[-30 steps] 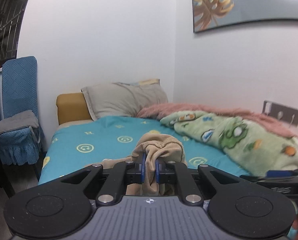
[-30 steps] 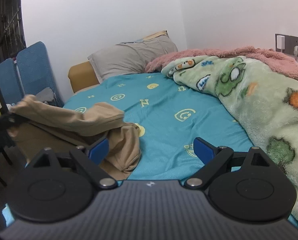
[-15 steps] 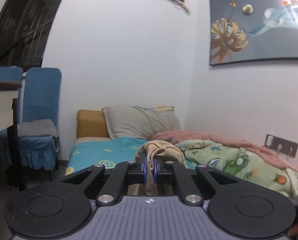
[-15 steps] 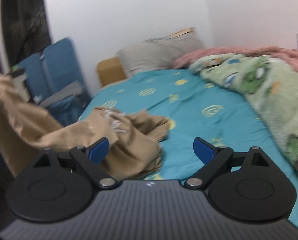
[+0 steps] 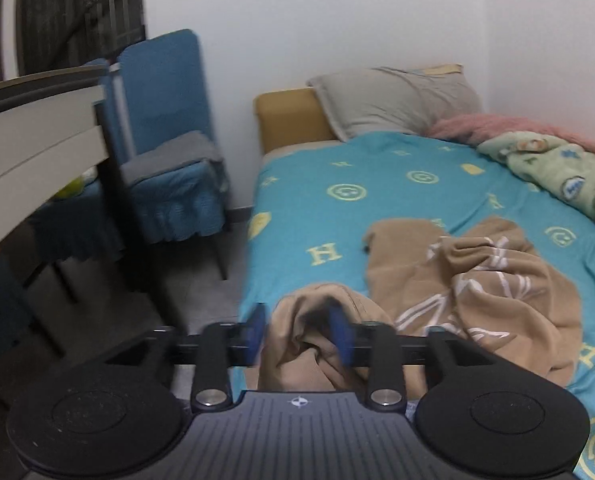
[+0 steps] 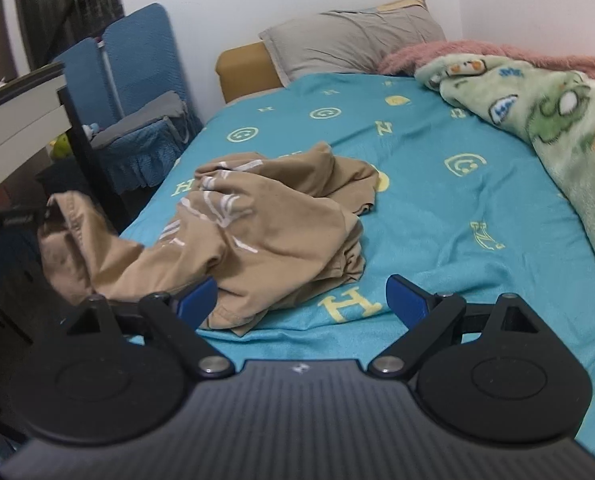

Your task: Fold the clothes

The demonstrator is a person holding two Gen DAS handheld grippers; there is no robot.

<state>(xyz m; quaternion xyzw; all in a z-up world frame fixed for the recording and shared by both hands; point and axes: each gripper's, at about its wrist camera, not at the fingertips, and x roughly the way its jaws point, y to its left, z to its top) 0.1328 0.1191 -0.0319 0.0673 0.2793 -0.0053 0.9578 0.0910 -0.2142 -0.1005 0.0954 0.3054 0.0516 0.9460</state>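
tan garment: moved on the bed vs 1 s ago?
Yes. In the right wrist view the tan garment has spread further onto the teal sheet, toward the pillow. The left gripper jaws have just been opening, fabric still between them.

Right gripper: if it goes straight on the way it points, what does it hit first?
Probably the turquoise patterned bedsheet between its open jaws, right gripper; the crumpled tan garment lies just left of that line. Depth unclear.

My left gripper [image 5: 299,334] jaws just opened off the tan garment [image 5: 477,280]; fold still between them. Garment now slumped on bed, no longer lifted.
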